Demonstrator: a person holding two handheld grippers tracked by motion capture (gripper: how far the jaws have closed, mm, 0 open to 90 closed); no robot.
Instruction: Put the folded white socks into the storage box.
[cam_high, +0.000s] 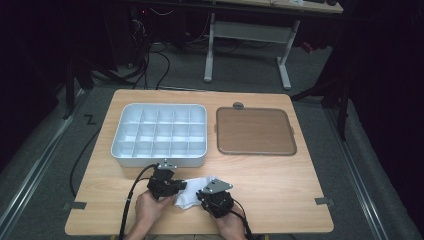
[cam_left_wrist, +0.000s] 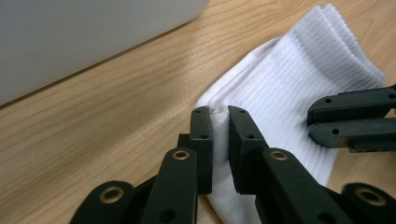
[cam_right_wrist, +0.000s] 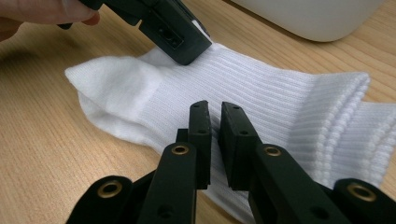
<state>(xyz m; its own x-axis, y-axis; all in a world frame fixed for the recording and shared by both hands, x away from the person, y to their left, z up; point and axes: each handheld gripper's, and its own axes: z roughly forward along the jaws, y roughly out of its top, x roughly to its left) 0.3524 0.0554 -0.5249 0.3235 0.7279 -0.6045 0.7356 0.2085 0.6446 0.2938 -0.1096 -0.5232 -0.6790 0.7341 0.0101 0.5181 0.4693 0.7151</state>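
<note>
Left hand-held gripper (cam_left_wrist: 219, 116) and right hand-held gripper (cam_right_wrist: 215, 112) each pinch a fold of the white sock (cam_high: 192, 192) on the table (cam_high: 280, 180), jaws nearly closed.

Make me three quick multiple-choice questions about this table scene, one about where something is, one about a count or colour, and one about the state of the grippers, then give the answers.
1. Where does the white sock lie?
A. in the compartment tray
B. on the table's near edge, between the two grippers
C. on the brown tray

2. How many rows of compartments does the white compartment tray have?
A. three
B. five
C. one

3. How does the left gripper stand?
A. wide open above the sock
B. shut on a fold of the sock
C. shut on the tray rim

Answers: 1 B, the high view shows it on the wood in front of the person, apart from the brown tray. 2 A, three rows show from above. 3 B, white fabric is pinched between its jaws; the right gripper pinches the sock likewise.
</note>
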